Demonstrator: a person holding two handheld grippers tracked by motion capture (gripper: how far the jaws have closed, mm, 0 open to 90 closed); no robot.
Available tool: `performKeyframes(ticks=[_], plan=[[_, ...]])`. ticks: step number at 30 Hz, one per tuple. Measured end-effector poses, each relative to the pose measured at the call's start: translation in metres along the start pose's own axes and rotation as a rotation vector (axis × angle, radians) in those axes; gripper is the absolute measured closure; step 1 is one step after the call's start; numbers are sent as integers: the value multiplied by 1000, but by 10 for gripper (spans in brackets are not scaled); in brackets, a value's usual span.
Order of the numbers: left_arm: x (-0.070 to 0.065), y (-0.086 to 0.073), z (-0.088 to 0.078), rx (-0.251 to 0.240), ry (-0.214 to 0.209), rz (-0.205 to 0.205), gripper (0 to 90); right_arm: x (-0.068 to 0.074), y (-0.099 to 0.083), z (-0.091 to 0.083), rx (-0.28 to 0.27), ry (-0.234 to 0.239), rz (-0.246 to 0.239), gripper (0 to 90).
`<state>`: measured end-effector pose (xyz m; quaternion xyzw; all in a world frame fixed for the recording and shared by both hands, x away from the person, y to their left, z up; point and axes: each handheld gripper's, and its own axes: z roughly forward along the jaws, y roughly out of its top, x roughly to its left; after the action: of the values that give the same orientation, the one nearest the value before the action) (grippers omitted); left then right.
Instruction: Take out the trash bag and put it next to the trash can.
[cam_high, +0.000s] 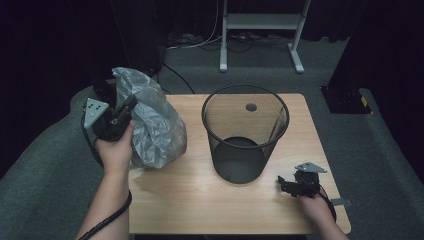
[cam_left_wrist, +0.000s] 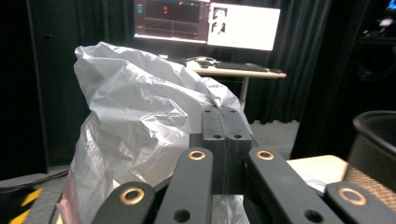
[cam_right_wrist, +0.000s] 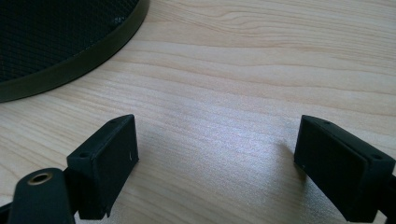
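Observation:
A crumpled grey plastic bag (cam_high: 155, 125) hangs at the table's left edge, its lower part touching the wood. My left gripper (cam_high: 125, 107) is shut on the bag's upper side. In the left gripper view the two jaws (cam_left_wrist: 226, 126) press flat together, with the grey plastic bag (cam_left_wrist: 135, 121) bunched up behind and to the left of them. A black mesh wastebasket (cam_high: 245, 135) stands upright mid-table with nothing inside. My right gripper (cam_high: 283, 183) rests low at the front right, open; its fingers (cam_right_wrist: 107, 158) stand wide apart over bare wood beside the wastebasket's base (cam_right_wrist: 70, 65).
The wooden table (cam_high: 175, 200) has free room in front of the basket and between the two grippers. A white frame with legs (cam_high: 260, 30) stands on the carpet beyond it. A desk with lit monitors (cam_left_wrist: 205, 23) stands behind the bag.

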<state>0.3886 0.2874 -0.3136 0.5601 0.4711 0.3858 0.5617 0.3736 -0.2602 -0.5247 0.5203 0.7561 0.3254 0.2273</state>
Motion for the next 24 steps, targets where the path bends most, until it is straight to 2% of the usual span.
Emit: performKeyframes(ticks=[4,5,11,12,14,15,16,17,18,20,22,23,24], plan=[[3,-1,10,14,15,13,900,0,0,0,1,5,-2,127],[3,-4,18,17,24,12,899,0,0,0,1,5,-3,125],[-6,-20,41,33,20,3,900,0,0,0,3,7,-6,122],[-11,-29,51,50,19,-11,899,0,1,1,4,7,-5,120],[-19,-40,62,66,8,-24,900,0,1,1,4,9,-11,118],[-19,-40,62,66,8,-24,900,0,1,1,4,9,-11,118],[-29,-51,72,92,-12,-32,899,0,1,1,6,13,-12,117],[-29,-51,72,92,-12,-32,899,0,1,1,6,13,-12,117],[-40,-63,82,113,-29,-38,899,0,2,2,3,15,-16,117],[-51,-74,91,132,-47,-47,899,0,2,2,3,16,-16,117],[-61,-84,98,151,-67,-50,899,0,2,2,3,16,-16,118],[-61,-84,98,151,-67,-50,899,0,2,2,3,16,-16,118],[-71,-91,104,174,-88,-39,899,0,2,2,2,17,-18,118]])
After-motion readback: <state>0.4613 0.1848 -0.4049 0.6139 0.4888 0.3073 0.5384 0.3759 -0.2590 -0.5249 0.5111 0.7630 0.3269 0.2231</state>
